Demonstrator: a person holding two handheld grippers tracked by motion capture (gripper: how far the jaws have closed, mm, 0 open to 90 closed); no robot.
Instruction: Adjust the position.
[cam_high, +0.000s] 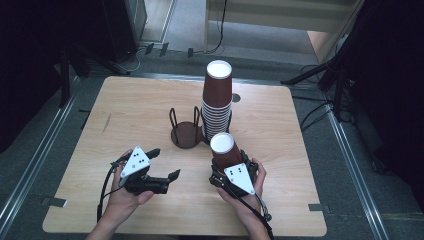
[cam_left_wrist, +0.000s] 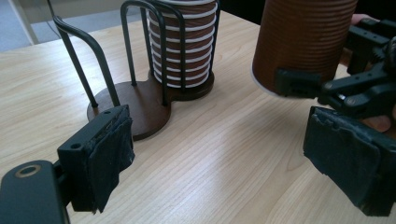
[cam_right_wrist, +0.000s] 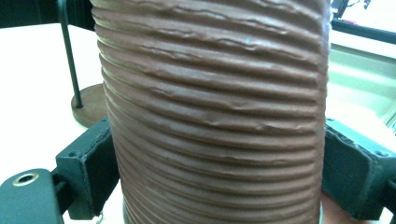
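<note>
Brown ribbed cup (cam_high: 226, 152) sits clamped in the right gripper (cam_high: 235, 167); left gripper (cam_high: 165, 164) gapes empty; stack (cam_high: 217, 107) perhaps fifteen.

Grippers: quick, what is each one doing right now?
Left gripper: open, holding nothing.
Right gripper: closed on an upside-down brown paper cup.

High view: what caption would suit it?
Right gripper holds an upside-down brown cup beside the cup stack.
</note>
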